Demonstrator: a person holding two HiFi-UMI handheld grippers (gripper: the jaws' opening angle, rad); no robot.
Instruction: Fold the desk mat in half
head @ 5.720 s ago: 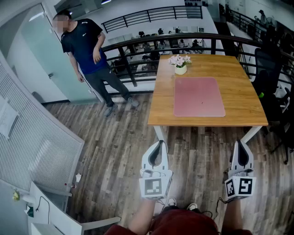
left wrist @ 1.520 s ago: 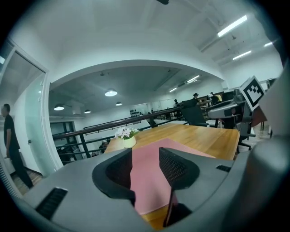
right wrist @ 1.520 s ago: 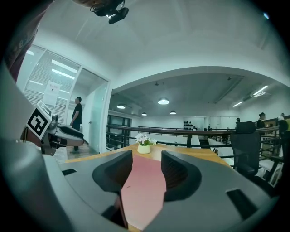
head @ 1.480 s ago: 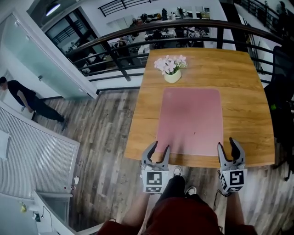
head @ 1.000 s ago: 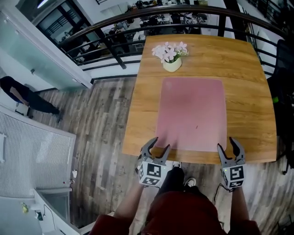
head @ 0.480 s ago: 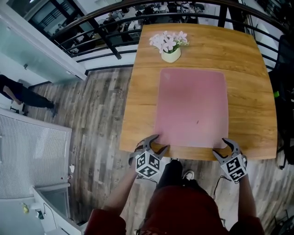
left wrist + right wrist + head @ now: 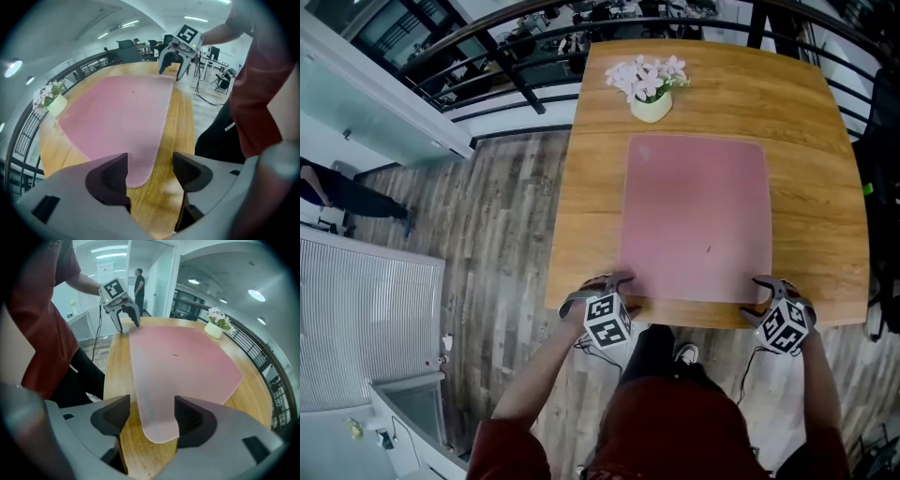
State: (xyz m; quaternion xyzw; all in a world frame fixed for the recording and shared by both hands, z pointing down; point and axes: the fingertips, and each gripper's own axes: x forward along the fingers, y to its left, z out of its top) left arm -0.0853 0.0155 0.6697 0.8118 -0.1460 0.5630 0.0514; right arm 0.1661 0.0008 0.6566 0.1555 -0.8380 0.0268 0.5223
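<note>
Left gripper view: the left gripper [image 7: 150,174] has its jaws spreading wide, w/ the near-left corner of the desk mat [image 7: 117,108] lying btwn them. The pads aren't pressing it. Right gripper view shows the same at the mat's near-right corner: the right gripper [image 7: 147,417] is opening too, corner btwn the jaws, no pinch yet.

The mat lies flat & unfolded on the table [image 7: 591,187], so the fold isn't begun. Prob. reason for the pose: one gripper per near corner lets both corners be nipped together, and the near edge then carries evenly over to the far edge.

Just past the mat's far edge, toward its left, stands a flower pot [image 7: 652,98]. It's close enough that a swung-over edge could brush it. A railing [image 7: 516,75] runs beyond the mat's far side. A person [image 7: 337,192] walks well off to the mat's left, not in the way.
</note>
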